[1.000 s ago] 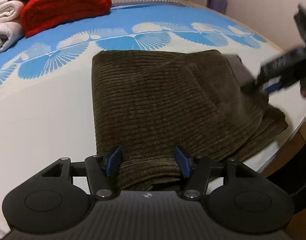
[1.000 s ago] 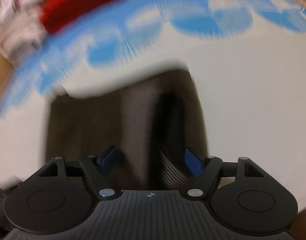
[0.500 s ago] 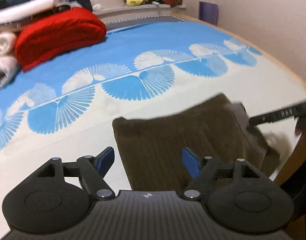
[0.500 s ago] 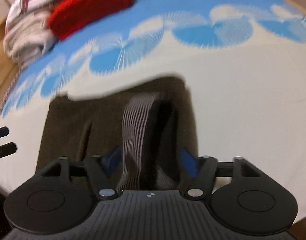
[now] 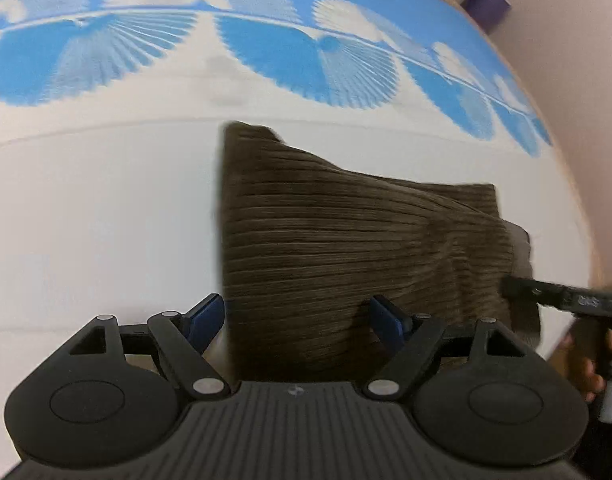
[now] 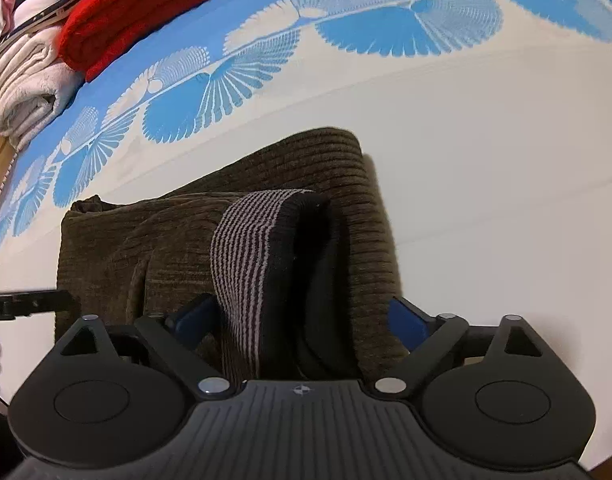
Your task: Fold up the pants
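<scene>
The dark brown corduroy pants [image 5: 346, 248] lie folded on the bed near its front edge. My left gripper [image 5: 297, 318] is open, with the pants' near left edge between its blue fingers. In the right wrist view the pants [image 6: 177, 232] show their striped grey waistband [image 6: 245, 256] standing up in a loop. My right gripper [image 6: 301, 316] is open around that waistband. The right gripper's fingers [image 5: 546, 294] also show at the pants' right edge in the left wrist view.
The bed has a white and blue fan-patterned cover [image 6: 486, 140]. A red folded blanket [image 6: 137, 4] and pale folded towels [image 6: 21, 92] lie at the far left. A wall [image 5: 578, 40] runs along the bed's right side.
The left gripper dropped back down to the pants' near left edge. The right gripper stayed at the waistband, its view now sharp. Both stayed open.
</scene>
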{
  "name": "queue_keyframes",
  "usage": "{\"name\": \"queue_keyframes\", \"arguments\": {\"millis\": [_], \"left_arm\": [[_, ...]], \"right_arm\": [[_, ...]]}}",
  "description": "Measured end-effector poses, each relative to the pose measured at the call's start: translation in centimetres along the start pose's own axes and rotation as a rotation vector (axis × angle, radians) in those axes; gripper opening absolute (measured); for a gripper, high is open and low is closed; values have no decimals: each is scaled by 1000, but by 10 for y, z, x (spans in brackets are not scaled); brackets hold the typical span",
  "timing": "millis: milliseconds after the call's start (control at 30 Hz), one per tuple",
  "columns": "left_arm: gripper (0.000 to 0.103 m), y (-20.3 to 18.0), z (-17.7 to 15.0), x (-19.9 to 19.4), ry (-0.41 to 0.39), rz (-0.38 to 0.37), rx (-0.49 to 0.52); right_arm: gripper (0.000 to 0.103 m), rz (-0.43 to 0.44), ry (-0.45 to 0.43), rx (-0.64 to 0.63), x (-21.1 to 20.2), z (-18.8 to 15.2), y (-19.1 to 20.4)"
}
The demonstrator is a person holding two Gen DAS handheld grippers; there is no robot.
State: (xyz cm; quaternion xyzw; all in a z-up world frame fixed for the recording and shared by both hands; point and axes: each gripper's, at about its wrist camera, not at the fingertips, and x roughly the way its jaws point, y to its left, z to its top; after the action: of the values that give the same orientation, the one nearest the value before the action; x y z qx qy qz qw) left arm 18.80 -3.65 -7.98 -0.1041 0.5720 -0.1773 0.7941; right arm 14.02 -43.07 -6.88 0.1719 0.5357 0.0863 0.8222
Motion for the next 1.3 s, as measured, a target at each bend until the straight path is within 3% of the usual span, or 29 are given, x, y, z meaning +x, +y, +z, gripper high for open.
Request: {"name": "queue_keyframes", "arguments": {"millis": [67, 167, 233, 367, 467, 600, 667, 733, 867, 1100, 1300], "left_arm": [[85, 3, 2, 7, 2, -7, 24], [85, 24, 4, 25, 55, -44, -87], [85, 30, 5, 29, 40, -74, -116], [84, 26, 11, 34, 16, -98, -97], [71, 16, 13, 35, 0, -74, -61], [39, 10, 21, 27, -22, -62, -16], [36, 6, 25, 14, -57, -64, 3], [35, -3, 31, -2, -123, -29, 59], [35, -3, 45, -28, -220, 54, 111], [34, 43, 75, -66, -354, 99, 21], [35, 74, 92, -77, -414, 141, -36]], "right_arm": [[100, 9, 14, -3, 7, 3, 1], [101, 2, 24, -34, 15, 7, 5], [100, -2, 24, -40, 17, 10, 6], [88, -3, 11, -75, 14, 10, 10], [75, 13, -11, -113, 10, 9, 15], [62, 16, -40, -148, 4, 6, 21], [53, -9, -61, -200, 1, 5, 31], [47, -31, -86, -252, -4, 8, 43], [41, 4, -152, -303, -11, 31, 69], [40, 86, -220, -405, 3, 87, 119], [40, 133, -279, -433, 25, 115, 152]]}}
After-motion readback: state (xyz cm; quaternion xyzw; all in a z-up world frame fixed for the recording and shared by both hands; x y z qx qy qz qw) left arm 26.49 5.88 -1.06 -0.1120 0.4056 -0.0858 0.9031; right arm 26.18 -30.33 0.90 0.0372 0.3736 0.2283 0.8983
